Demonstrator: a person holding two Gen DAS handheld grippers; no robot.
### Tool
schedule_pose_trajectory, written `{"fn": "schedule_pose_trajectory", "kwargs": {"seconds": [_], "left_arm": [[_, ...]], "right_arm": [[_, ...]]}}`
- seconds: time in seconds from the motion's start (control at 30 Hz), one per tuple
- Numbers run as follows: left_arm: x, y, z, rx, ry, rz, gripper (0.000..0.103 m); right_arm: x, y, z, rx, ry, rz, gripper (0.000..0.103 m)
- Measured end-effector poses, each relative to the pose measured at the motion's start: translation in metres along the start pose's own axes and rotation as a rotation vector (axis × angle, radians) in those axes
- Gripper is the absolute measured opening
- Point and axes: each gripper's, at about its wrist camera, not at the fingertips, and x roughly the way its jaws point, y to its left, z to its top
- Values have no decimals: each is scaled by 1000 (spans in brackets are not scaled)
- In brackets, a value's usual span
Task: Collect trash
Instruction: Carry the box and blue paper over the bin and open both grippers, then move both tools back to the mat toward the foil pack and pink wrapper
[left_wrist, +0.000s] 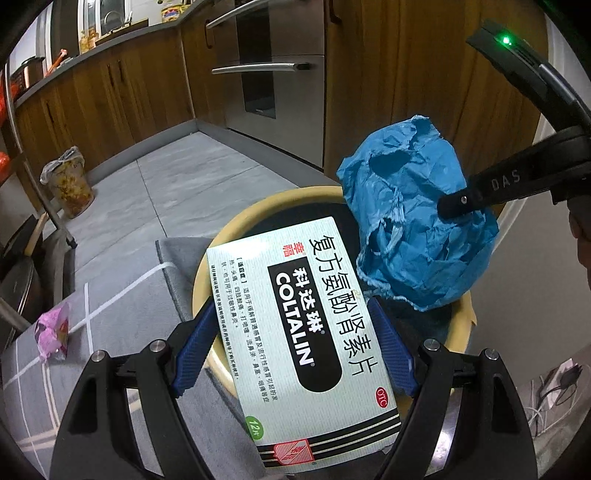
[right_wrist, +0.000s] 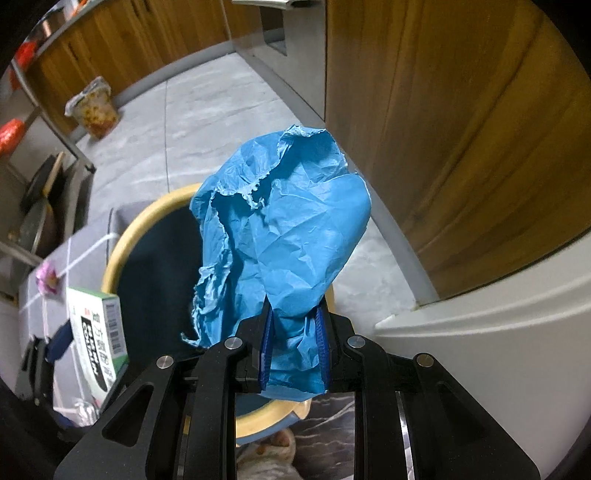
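Note:
My left gripper (left_wrist: 291, 343) is shut on a white and green Coltalin medicine box (left_wrist: 295, 325) and holds it over the near rim of a yellow trash bin (left_wrist: 221, 236) with a black liner. My right gripper (right_wrist: 295, 339) is shut on a crumpled blue paper (right_wrist: 280, 236) and holds it above the bin (right_wrist: 122, 240). In the left wrist view the blue paper (left_wrist: 413, 221) hangs over the bin's right side with the right gripper's black finger (left_wrist: 461, 201) against it. The box also shows in the right wrist view (right_wrist: 98, 336).
A grey tablecloth with white lines (left_wrist: 110, 332) lies left of the bin, with a pink wrapper (left_wrist: 51, 332) on it. A lined bin with a patterned side (left_wrist: 70, 184) stands on the grey tile floor. Wooden cabinets (left_wrist: 406, 74) and an oven (left_wrist: 266, 66) stand behind.

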Motion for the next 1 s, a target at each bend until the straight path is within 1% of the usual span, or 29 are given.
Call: {"fn": "schedule_pose_trajectory", "kwargs": {"seconds": [0.2,0.33,0.43,0.57,0.63,0.7,0.73,0.77,0.9,0.97,1.0], "left_arm": [[10,2,0,-22,32,-3,80],[13,0,1,-14,43,8,80],[14,1,3,-22,49,13,80],[17,1,5,-47,50,7,80],[17,3,3,-57,54,3,81],[18,5,3,-76,56,0,87],[18,6,4,-84,49,2,93],[16,7,4,-88,33,2,95],[13,4,5,-72,19,2,96],[10,3,4,-59,8,7,97],[9,2,3,-56,7,10,97]], "right_arm": [[10,15,1,-76,32,-39,22],[12,17,1,-90,49,-31,22],[17,21,0,-112,73,-24,23],[21,18,-1,-110,89,-22,23],[23,19,-1,-106,94,-17,26],[23,19,-1,-104,94,-18,26],[23,19,-1,-103,92,-16,27],[23,19,-1,-100,91,-13,27],[22,18,-1,-91,80,-10,31],[20,16,0,-74,72,0,38],[18,15,-1,-65,66,9,45]]}}
